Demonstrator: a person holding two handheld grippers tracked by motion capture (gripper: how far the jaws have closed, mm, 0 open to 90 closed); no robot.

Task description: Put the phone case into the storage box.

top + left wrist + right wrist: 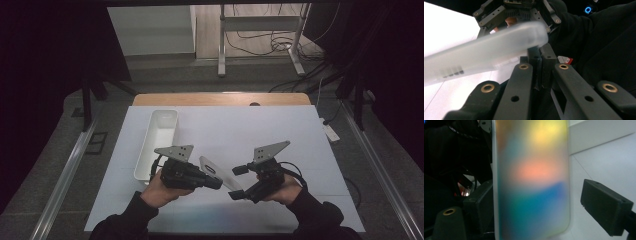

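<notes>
A frosted, translucent phone case (214, 170) hangs above the table's front between my two grippers. My left gripper (219, 182) is shut on one edge of it. In the left gripper view the black jaws (540, 58) pinch the case (486, 52) near its rounded corner. My right gripper (238, 182) faces it from the right with its jaws spread. In the right gripper view the case (531, 180), showing blurred colours, stands between the fingers of my right gripper (534, 205). The right pad (604, 205) stands clear of the case's edge. The left pad (477, 202) is partly hidden behind the case.
A long white tray (172, 114) lies on the white table sheet (280, 130) at the left, just beyond my left hand. A wooden table edge (220, 98) shows at the back. Metal table legs and cables are on the floor beyond it.
</notes>
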